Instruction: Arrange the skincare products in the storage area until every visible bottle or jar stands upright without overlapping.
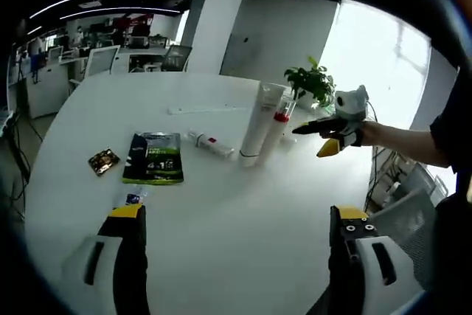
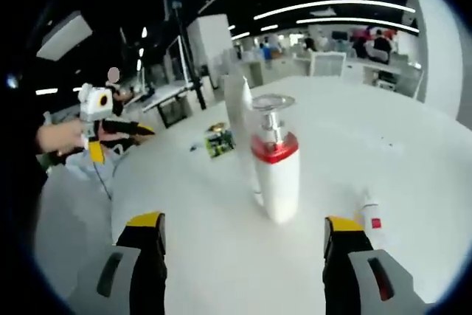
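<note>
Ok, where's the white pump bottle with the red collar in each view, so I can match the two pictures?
Left gripper view: the white pump bottle with the red collar stands upright right of centre, just right of the tall white tube.
Right gripper view: the same bottle stands at centre, between that view's own jaws, nearer than the tube.
Shared landmark: the green packet lying flat on the white table, small and far behind the tube in the right gripper view.

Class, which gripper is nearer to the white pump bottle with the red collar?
Right. The right gripper faces the white pump bottle with the red collar just beyond its open jaws; the left gripper sits back across the table.
</note>
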The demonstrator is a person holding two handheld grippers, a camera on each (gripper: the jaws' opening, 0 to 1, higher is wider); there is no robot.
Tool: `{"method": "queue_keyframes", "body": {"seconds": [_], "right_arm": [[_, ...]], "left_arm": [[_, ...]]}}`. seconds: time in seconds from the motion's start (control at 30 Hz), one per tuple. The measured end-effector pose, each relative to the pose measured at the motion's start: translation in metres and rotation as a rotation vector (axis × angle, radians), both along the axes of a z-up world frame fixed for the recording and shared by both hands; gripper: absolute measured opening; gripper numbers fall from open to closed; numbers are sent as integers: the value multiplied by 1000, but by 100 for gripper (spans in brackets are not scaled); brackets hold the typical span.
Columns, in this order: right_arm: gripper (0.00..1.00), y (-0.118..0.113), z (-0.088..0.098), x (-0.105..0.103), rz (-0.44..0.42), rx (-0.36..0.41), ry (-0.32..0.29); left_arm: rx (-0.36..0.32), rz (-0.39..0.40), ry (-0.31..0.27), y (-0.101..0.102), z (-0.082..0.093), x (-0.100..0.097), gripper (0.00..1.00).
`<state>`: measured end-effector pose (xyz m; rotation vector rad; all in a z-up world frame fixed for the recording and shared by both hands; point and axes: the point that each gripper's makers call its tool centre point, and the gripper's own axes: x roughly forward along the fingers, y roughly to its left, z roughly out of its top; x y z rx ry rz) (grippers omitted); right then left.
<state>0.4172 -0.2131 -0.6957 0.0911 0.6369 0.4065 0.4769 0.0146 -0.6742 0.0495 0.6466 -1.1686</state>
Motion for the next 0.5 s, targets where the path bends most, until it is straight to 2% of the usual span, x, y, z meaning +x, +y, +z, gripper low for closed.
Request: {"method": "queue_keyframes", "body": {"seconds": [0.17, 0.2, 0.23, 0.37, 0.5], "right_arm": [[89, 10, 8, -17, -38, 26, 13], [94, 17, 10, -23, -25, 46, 22], [94, 13, 9, -25, -58, 33, 29], [98, 21, 15, -38, -69, 42, 32], [99, 25, 20, -47, -90, 52, 33]], "left_arm": [[16, 15, 13, 10, -1, 1, 97], [18, 15, 15, 11, -1, 1, 98], [20, 16, 19, 12, -1, 0, 98], [39, 21, 51, 19, -3, -3, 99], [40, 23, 50, 26, 1, -6, 99]]}}
